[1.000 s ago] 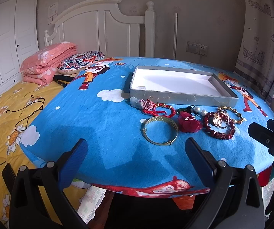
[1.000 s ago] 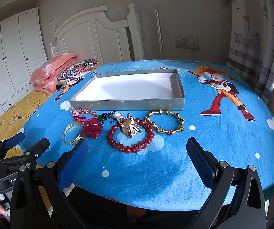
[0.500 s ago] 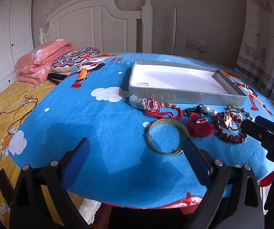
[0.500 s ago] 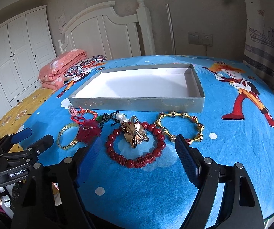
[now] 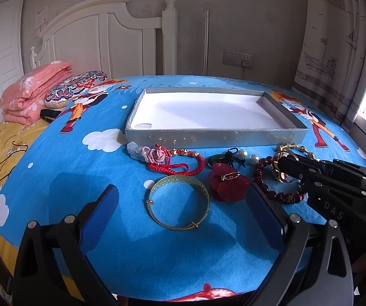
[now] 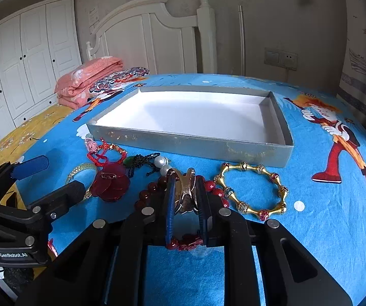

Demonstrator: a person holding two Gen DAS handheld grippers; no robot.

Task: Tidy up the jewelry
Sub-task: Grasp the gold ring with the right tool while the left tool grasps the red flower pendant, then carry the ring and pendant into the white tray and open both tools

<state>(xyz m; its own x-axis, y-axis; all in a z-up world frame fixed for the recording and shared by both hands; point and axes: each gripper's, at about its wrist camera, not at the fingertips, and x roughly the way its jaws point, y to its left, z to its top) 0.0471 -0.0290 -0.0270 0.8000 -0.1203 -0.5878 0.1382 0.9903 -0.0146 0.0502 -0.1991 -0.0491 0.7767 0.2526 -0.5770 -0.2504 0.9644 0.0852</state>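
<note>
A silver tray (image 5: 208,135) with a white inside stands on the blue cloth; it also shows in the right wrist view (image 6: 183,145). In front of it lie a red cord bracelet (image 5: 180,164), a green-gold bangle (image 5: 179,205), a dark red flower brooch (image 5: 227,185), a red bead bracelet (image 6: 152,191) and a gold bamboo bracelet (image 6: 253,191). My right gripper (image 6: 186,186) is shut on a gold flower clip (image 6: 186,191) that lies on the bead bracelet. My left gripper (image 5: 183,209) is open and empty, its fingers either side of the bangle.
The table's front edge (image 5: 208,290) is close below my left gripper. A bed with a folded pink blanket (image 5: 32,91) and a patterned cushion (image 5: 76,89) is to the left. A curtain (image 5: 336,51) hangs at the right.
Both grippers moved forward over the table. My right gripper closed its fingers on the gold flower clip. My left gripper stayed open and came closer to the bangle.
</note>
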